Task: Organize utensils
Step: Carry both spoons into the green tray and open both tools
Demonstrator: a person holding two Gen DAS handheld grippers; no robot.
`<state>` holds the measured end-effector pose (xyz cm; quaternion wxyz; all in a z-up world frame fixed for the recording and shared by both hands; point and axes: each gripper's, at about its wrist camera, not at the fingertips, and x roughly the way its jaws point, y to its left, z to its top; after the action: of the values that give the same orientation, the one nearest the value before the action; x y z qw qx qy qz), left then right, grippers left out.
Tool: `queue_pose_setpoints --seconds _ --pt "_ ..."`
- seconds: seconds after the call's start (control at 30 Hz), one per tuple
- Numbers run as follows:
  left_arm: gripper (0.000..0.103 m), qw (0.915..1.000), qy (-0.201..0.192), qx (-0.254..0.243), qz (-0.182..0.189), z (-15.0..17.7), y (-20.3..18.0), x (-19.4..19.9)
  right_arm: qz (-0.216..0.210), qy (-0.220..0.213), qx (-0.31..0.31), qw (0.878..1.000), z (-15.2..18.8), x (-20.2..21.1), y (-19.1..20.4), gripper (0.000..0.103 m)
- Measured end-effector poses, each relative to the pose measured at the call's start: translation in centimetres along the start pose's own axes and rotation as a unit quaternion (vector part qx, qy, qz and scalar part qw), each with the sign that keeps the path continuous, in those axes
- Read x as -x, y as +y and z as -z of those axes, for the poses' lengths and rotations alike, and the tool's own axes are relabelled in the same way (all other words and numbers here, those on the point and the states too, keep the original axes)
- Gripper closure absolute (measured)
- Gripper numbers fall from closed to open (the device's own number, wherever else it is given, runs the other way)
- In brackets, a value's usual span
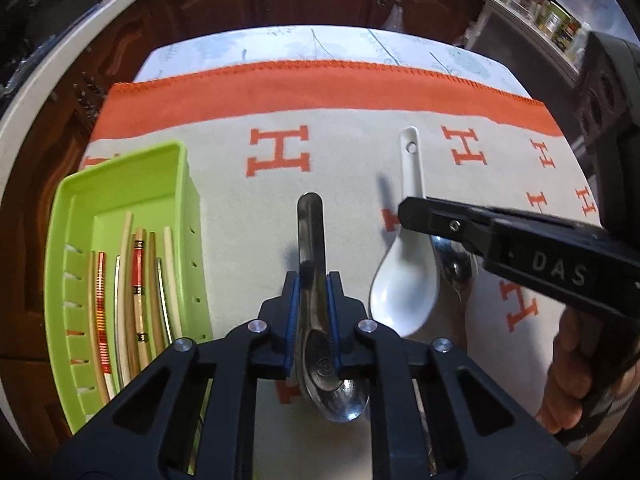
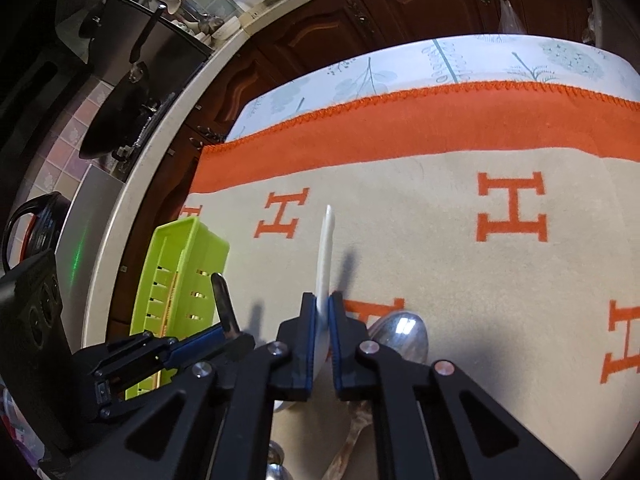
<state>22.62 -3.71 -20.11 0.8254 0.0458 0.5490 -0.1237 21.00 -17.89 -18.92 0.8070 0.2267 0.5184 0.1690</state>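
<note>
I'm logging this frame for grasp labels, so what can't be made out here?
- Left wrist view: the near end of the green tray and its chopsticks are hidden behind the left gripper.
- Left wrist view: the right gripper covers part of the white spoon.
- Right wrist view: utensils at the bottom edge are cut off.
</note>
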Motion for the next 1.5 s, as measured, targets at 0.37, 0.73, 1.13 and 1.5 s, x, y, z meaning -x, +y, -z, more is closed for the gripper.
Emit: queue_pose_setpoints --seconds 0.37,0.73,1.13,1.5 --pt "0.103 0.9991 -0.033 0.021 0.015 0.6 1.0 4.5 -0.016 -0.025 0.031 0.999 0.7 3.1 2.7 0.097" --pt "0.103 0.9977 -0.067 0.014 0.002 2.6 2.7 11.4 -0.037 -0.032 0.088 0.995 2.1 6.1 9.4 0.097" --pt "0.103 0.99 -0.073 -0.005 -0.121 8.5 6.5 15.4 -0.033 0.029 0.146 0.988 6.3 1.5 17.0 0.097" --pt "0.092 0.9886 -0.056 0.004 -0.14 11.6 8.4 14.1 0.012 0.079 0.149 0.986 8.7 -2.4 17.7 0.09"
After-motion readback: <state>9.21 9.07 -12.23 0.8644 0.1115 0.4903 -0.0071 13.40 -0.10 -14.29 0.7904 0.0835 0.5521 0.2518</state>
